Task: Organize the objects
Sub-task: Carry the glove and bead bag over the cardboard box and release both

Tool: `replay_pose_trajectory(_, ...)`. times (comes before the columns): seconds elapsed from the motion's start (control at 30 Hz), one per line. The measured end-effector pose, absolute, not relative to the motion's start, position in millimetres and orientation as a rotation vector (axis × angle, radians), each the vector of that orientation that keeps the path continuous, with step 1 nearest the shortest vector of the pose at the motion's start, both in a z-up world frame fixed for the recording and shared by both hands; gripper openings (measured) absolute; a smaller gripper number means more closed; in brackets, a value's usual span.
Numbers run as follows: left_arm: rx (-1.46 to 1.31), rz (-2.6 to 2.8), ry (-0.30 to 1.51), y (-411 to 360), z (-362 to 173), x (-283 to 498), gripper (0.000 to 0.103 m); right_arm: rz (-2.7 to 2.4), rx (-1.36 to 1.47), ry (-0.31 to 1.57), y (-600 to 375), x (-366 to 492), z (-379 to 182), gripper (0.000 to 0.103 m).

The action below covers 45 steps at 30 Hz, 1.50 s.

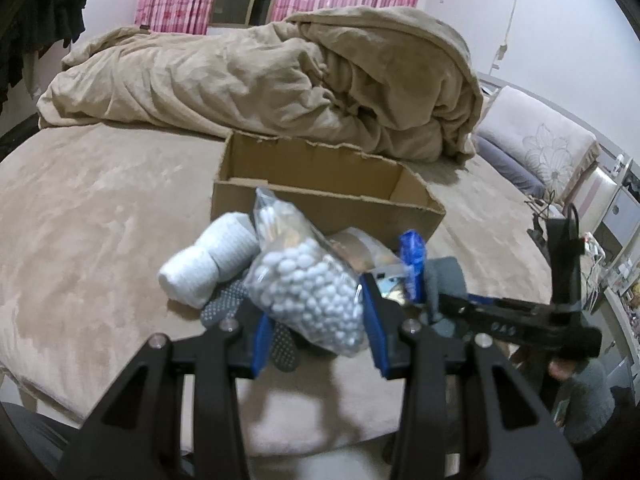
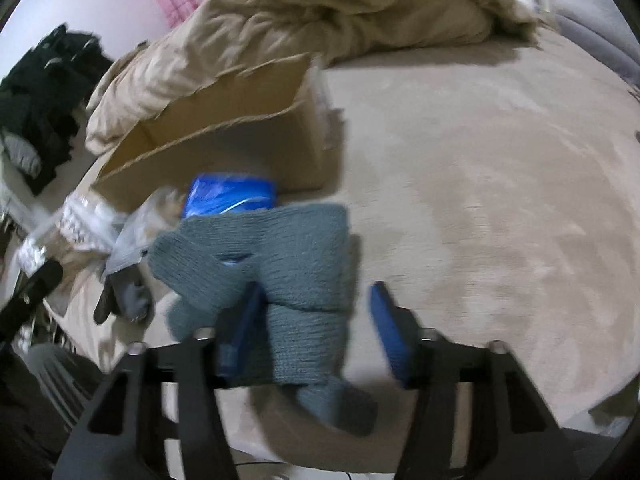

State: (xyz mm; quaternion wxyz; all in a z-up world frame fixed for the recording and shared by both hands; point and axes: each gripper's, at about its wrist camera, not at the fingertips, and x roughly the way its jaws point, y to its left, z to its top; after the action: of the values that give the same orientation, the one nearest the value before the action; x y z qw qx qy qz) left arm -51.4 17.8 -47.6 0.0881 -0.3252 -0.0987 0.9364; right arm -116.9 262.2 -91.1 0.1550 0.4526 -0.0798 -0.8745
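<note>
On the beige bed (image 1: pixel 100 208), an open brown cardboard box (image 1: pixel 320 200) sits behind a small heap of things to be put away. The left gripper (image 1: pixel 316 332) straddles a clear plastic bag of white cotton balls (image 1: pixel 308 292), its blue pads at either flank of the bag — whether they already pinch it is hard to say, since the bag bulges past them. A rolled white sock (image 1: pixel 208 268) lies just beside the bag, and a blue packet (image 1: pixel 414 256) stands near the box's front wall.

The right gripper (image 2: pixel 316 328) is spread wide over a grey knitted cloth (image 2: pixel 280 264); its left pad touches the fabric, the right pad stands clear over bare bed. The picture is blurred, suggesting motion.

To do this step well, each gripper should probably close on the bulk of its item rather than an edge — soft goods slip — then lift clear of the heap before crossing the box's ragged rim.
</note>
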Motion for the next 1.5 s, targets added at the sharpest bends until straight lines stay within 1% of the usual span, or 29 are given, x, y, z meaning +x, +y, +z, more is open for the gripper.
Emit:
replay_pose_trajectory(0.07,-0.954,2.790,-0.293,17,-44,-49,0.041,-2.527,1.271,-0.178,256,-114,-87,0.036)
replay_pose_trajectory(0.17,-0.921,2.795,-0.291,15,-34,-43,0.041,-2.544,1.243,-0.224,264,-110,-78,0.035)
replay_pose_trajectory(0.4,-0.829,2.815,-0.262,15,-5,-37,0.041,-2.654,1.044,-0.239,277,-88,-21,0.035)
replay_pose_trajectory(0.53,-0.765,2.806,-0.225,25,18,-40,0.041,-2.663,0.942,-0.217,278,-83,14,0.035)
replay_pose_trajectory(0.67,-0.726,2.801,-0.199,36,37,-52,0.041,-2.658,0.867,-0.184,274,-92,45,0.035)
replay_pose_trajectory(0.83,-0.673,2.790,-0.149,50,55,-81,0.041,-2.662,0.833,-0.114,266,-119,64,0.035)
replay_pose_trajectory(0.97,-0.677,2.769,-0.130,59,57,-110,0.041,-2.646,0.867,-0.105,259,-158,59,0.035)
replay_pose_trajectory(1.07,-0.700,2.769,-0.096,66,48,-135,0.041,-2.636,0.912,-0.107,256,-185,45,0.035)
replay_pose_trajectory(1.17,-0.747,2.756,-0.085,69,30,-158,0.041,-2.616,0.961,-0.099,252,-204,26,0.035)
replay_pose_trajectory(1.33,-0.908,2.707,-0.085,74,-16,-200,0.041,-2.562,1.071,-0.124,244,-229,-11,0.035)
replay_pose_trajectory(1.5,-1.039,2.658,-0.123,76,-50,-225,0.042,-2.543,1.134,-0.131,239,-244,-31,0.036)
